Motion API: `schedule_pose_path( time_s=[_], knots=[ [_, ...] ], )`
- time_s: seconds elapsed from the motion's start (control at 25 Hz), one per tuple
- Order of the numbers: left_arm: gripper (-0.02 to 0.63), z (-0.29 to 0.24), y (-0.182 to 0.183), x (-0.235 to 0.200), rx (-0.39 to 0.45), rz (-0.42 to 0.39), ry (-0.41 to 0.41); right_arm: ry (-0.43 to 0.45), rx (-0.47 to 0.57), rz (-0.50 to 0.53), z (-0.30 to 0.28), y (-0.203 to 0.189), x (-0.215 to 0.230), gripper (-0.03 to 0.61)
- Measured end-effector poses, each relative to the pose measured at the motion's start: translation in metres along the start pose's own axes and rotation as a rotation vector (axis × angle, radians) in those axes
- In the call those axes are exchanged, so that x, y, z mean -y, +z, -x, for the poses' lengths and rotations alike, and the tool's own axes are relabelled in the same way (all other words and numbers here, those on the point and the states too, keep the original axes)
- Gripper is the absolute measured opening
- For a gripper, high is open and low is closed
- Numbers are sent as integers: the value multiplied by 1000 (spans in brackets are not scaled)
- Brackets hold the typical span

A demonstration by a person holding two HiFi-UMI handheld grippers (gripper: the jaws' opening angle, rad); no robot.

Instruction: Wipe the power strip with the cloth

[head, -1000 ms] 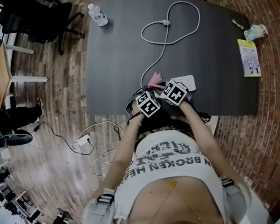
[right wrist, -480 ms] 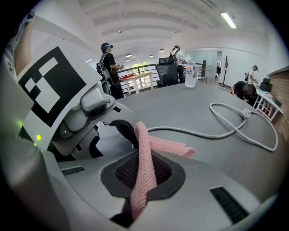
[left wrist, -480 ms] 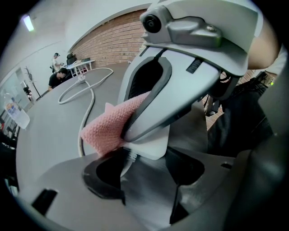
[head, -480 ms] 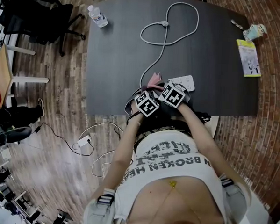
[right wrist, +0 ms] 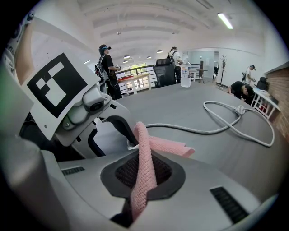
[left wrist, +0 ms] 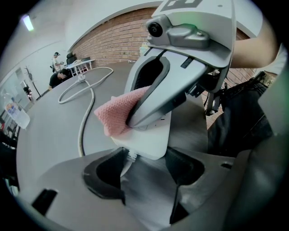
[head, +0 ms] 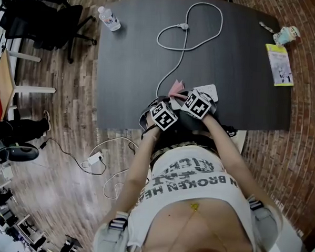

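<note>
Mid-wipe: right claw (right wrist: 143, 180), clamped on the cloth (right wrist: 167, 145), presses the power strip (left wrist: 149, 140); left claw (left wrist: 144, 173) clasps its near end. Next likely: a stroke along its length.

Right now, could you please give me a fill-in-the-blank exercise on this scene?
The right gripper has its jaws shut on a ____ cloth.
That cloth rests on the ____ power strip.
In the head view, the water bottle stands at the table's far ____ corner.
Missing: pink; white; left.
</note>
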State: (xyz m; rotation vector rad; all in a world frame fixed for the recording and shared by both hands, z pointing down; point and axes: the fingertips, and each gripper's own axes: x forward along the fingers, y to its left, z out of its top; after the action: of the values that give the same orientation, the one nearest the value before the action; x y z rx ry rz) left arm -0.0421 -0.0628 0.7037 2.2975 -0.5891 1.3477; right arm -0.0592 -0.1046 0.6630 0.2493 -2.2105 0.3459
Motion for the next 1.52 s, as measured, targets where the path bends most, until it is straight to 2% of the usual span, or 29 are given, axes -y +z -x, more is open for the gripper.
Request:
schedule_pose_path(
  time_s=[1.52],
  knots=[
    [273, -1, -1, 2, -22, 9, 7, -116, 11, -87, 51, -54, 49, 17]
  ],
)
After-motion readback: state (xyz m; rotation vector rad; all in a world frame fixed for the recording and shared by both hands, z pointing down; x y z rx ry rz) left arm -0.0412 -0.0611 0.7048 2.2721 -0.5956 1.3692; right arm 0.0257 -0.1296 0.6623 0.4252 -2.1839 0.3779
